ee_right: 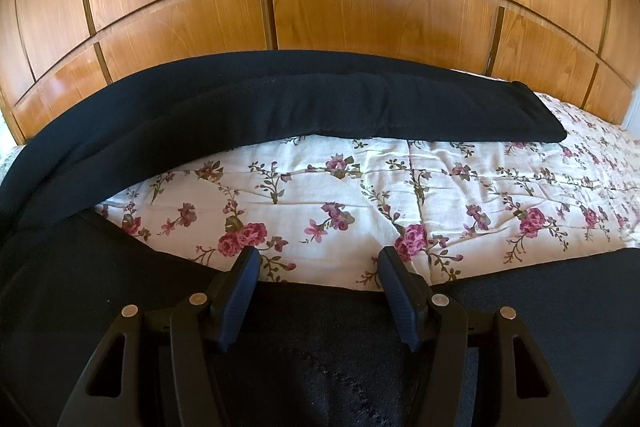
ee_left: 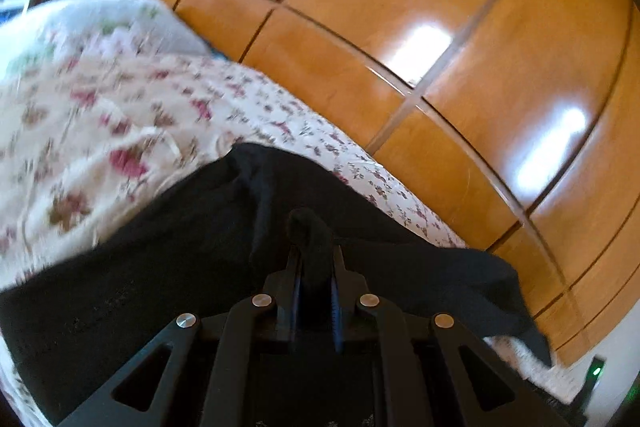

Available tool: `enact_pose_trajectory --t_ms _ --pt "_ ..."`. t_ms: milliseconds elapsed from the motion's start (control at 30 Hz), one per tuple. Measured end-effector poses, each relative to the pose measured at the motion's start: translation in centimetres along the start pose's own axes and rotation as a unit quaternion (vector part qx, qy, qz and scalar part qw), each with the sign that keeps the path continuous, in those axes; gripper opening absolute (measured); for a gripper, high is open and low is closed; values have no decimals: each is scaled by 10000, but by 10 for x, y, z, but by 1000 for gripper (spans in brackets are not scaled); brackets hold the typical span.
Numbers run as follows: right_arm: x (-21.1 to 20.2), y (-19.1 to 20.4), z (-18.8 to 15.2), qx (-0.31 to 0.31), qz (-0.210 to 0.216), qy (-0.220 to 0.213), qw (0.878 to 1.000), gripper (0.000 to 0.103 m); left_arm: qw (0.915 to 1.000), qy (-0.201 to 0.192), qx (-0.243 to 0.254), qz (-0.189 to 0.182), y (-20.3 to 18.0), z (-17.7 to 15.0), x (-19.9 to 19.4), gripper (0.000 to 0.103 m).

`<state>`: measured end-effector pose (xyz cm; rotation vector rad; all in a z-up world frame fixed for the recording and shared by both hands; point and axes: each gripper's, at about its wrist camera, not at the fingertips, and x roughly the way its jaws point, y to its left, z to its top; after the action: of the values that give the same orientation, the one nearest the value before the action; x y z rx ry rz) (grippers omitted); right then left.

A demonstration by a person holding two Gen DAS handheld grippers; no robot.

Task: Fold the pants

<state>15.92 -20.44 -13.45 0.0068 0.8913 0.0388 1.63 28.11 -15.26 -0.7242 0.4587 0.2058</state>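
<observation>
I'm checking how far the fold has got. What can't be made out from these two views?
- Waistband end of the black pants: cut off at the right wrist view's left edge.
- Fabric under the right tongs: hidden by the tongs' own frame.
- Bedspread: motion-blurred in the left wrist view.
- How much cloth the left tongs pinch: hidden between the fingers.

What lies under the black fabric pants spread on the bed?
Under the black fabric pants lies the cream floral quilt, visible between the legs. Whatever is directly beneath the cloth is covered.
</observation>
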Motion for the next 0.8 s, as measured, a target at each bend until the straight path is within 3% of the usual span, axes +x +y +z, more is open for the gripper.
enact_pose_trajectory --t_ms 233,400,567,700,800 --pt "1 16 14 -311 -369 363 9982 63 9999 0 -49 -116 4 -4 1 11" --pt "-12 34 59 121 517 180 9984 63 9998 14 -105 -166 5 -5 2 11" --pt "1 73 108 614 1614 425 9841 63 9997 34 -137 -203 7 -5 3 11" --pt "25 106 131 1056 2093 846 9684 63 9996 41 -160 -222 8 -5 4 11" --pt "45 128 145 1264 2026 1101 9648 63 9995 48 -185 -248 9 -6 4 11"
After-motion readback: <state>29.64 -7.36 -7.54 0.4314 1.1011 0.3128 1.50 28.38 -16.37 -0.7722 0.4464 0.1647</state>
